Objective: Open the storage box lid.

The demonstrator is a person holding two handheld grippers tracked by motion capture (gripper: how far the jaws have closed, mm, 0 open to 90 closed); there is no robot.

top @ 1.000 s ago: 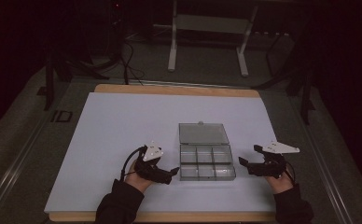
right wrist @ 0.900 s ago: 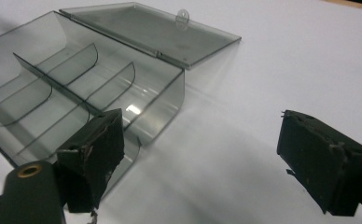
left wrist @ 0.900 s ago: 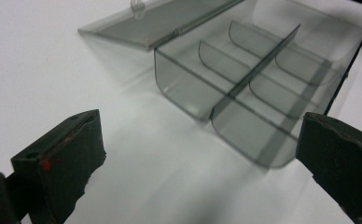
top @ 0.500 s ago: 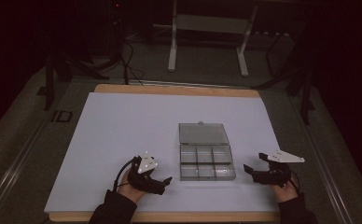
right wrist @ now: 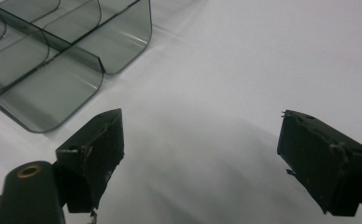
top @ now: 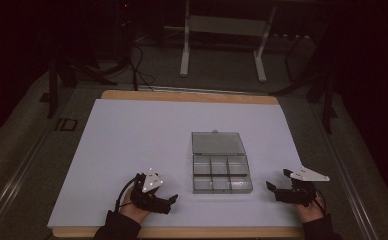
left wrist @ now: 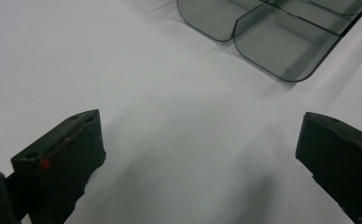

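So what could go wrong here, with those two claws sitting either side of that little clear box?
The compartment box is light-looking, smooth plastic on a smooth white sheet, so a nudge from one side might just slide it away. Its lid lies open and flat behind it; a push could swing or strain the hinge. Both the left claw and the right claw are open wide, apart from the box, so either could clip a thin wall when closing in.

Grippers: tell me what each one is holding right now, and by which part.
Nothing is held. The left gripper and the right gripper are both open with bare white table between their jaws, apart from the compartment box.
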